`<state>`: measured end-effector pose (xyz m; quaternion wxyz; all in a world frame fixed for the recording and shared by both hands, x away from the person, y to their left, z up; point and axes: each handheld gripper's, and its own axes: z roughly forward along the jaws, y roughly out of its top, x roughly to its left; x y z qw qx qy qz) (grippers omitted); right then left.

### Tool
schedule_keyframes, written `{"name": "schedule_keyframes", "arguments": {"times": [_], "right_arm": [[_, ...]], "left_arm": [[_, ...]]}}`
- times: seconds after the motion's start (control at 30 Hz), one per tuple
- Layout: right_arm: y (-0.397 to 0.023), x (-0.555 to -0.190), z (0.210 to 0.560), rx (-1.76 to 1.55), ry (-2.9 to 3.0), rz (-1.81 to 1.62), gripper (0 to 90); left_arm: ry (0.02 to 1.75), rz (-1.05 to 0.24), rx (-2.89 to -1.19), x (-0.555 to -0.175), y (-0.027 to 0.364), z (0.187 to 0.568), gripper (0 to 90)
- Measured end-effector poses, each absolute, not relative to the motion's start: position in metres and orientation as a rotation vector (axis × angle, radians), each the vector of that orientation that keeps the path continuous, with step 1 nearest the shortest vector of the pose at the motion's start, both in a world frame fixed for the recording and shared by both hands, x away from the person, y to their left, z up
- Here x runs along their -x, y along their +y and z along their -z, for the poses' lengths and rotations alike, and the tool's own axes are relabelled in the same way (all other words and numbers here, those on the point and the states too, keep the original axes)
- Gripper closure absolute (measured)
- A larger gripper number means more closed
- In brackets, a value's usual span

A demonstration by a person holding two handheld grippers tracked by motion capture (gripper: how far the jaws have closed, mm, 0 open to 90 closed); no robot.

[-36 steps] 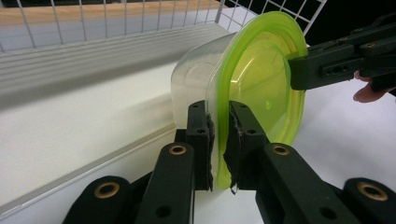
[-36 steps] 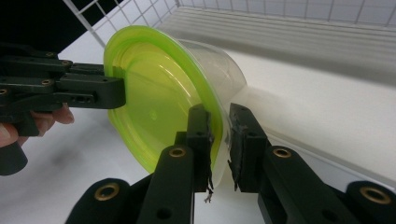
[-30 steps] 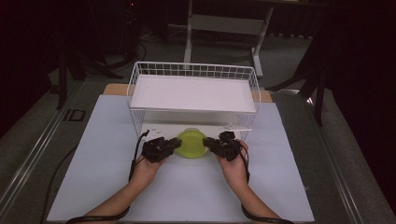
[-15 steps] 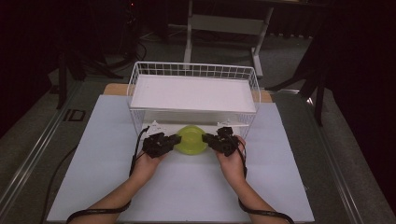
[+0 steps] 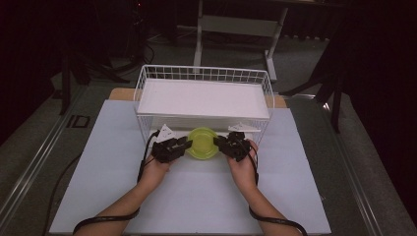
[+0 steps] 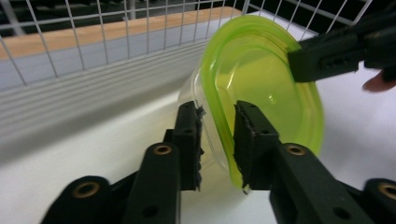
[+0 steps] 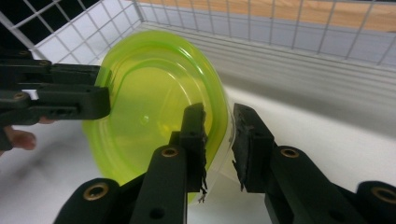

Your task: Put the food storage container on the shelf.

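Note:
A round clear container with a lime-green lid hangs tilted just in front of the white wire basket, held from both sides. My left gripper is shut on its left rim; in the left gripper view the jaws pinch the edge of the green lid and the clear wall. My right gripper is shut on the opposite rim, its jaws clamped over the lid's edge. Each gripper view also shows the other gripper across the lid, the right gripper and the left gripper.
The basket stands at the back of a white mat and holds a flat white board. Its wire front wall is right behind the container. Two small white tags hang on that wall. A wooden table edge shows behind.
Both hands have carried the container a little farther from the person, toward the basket's front wall. Both grips are unchanged.

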<state>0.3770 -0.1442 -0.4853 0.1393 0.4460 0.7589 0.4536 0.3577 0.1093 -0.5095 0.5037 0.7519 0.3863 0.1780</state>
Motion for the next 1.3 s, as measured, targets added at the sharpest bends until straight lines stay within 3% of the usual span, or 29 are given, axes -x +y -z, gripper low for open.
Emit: {"name": "schedule_keyframes", "arguments": {"times": [0.1,0.2,0.27,0.5,0.9,1.07,1.17,1.3], "right_arm": [[-0.146,-0.379,0.487,-1.287,2.175,-1.34,72.7],[-0.146,-0.381,0.489,-1.294,2.145,-1.33,65.2],[-0.146,-0.383,0.489,-1.299,2.121,-1.325,62.7],[-0.144,-0.385,0.494,-1.277,2.075,-1.297,54.8],[-0.149,-0.388,0.491,-1.325,2.049,-1.359,51.1],[-0.15,-0.383,0.491,-1.32,2.053,-1.359,50.6],[-0.151,-0.378,0.49,-1.31,2.059,-1.376,50.3],[-0.15,-0.369,0.488,-1.276,2.081,-1.374,50.3]], "left_arm": [[0.934,-0.445,-1.803,-0.359,0.109,0.51,68.0],[0.955,-0.436,-1.789,-0.362,0.109,0.51,66.8],[0.967,-0.455,-1.783,-0.364,0.109,0.51,61.0],[0.998,-0.509,-1.768,-0.369,0.105,0.509,53.0],[1.013,-0.475,-1.743,-0.375,0.106,0.508,43.3],[0.96,-0.482,-1.768,-0.368,0.107,0.507,28.9],[0.942,-0.469,-1.76,-0.363,0.107,0.505,26.7],[0.928,-0.436,-1.738,-0.355,0.111,0.501,16.5]]}}
